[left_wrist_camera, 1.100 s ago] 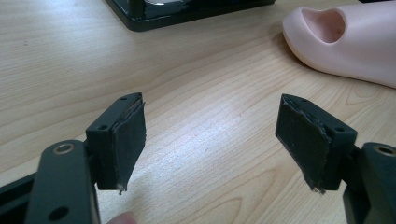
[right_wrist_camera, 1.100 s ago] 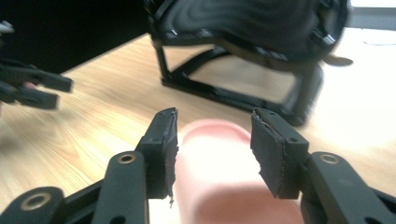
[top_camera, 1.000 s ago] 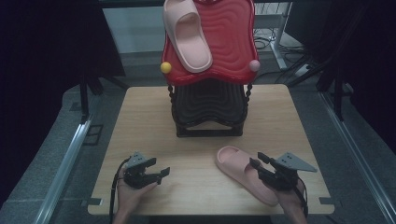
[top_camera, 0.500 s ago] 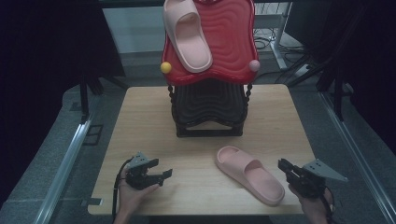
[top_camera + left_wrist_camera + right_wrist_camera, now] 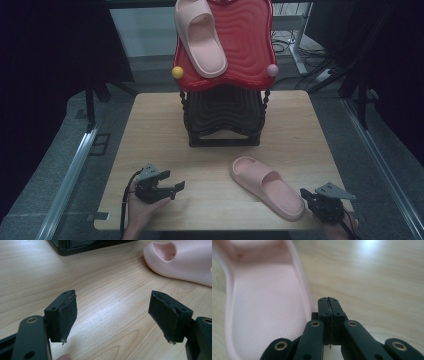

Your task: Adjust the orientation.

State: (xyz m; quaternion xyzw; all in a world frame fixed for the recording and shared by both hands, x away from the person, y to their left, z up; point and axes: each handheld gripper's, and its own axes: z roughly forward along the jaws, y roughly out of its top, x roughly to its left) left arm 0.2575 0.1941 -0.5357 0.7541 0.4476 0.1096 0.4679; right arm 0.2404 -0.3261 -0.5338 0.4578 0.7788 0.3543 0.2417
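Pink slipper (image 5: 267,187): lies flat on the wooden table (image 5: 150,125), toe toward the black rack (image 5: 222,122), between the two grippers. Right gripper (image 5: 312,200): just beside the slipper's heel, jaws just closed pad to pad, nothing between them. Left gripper (image 5: 172,187): near the front edge, jaws wide apart, empty.

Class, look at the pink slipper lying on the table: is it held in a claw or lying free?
Lying free. The slipper rests sole-down on the table; the right claw is shut beside its heel, nothing between its pads.
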